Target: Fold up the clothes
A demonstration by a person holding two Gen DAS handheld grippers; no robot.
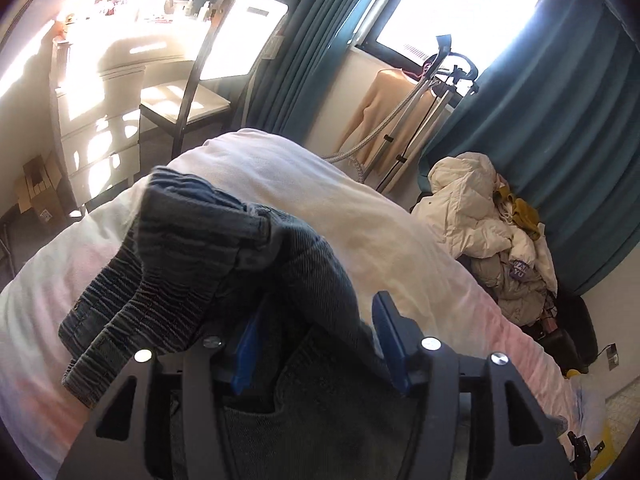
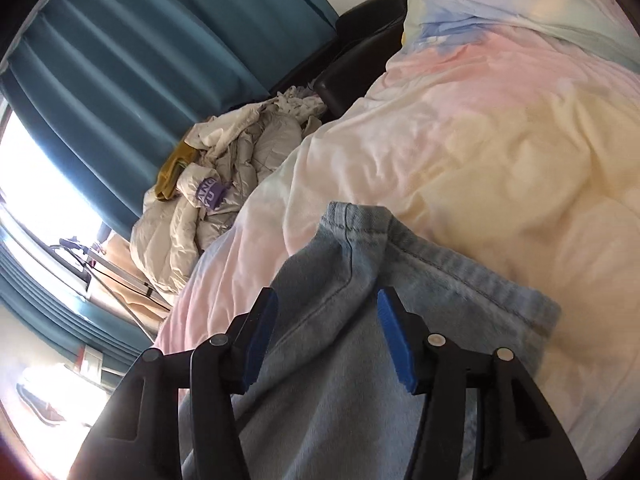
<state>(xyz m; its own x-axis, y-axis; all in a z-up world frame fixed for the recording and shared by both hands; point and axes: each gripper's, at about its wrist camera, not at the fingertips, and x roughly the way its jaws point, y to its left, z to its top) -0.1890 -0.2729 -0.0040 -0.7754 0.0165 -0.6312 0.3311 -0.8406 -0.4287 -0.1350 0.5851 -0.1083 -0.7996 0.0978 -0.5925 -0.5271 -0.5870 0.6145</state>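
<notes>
Left tool: jaws apart, blue pads off the cloth; dark denim lies between them.
Right tool: jaws apart, pads clear of the pale denim lying between them.
Jeans: on the bed, elastic waistband bunched ahead of the left tool; light hem ahead of the right tool.
Bed: pastel duvet under the jeans.
Beside bed: heap of cream jackets against teal curtains.

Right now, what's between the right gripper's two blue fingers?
Light blue jeans lie between the fingers, loose, on the bed cover. The right wrist view shows it.
</notes>
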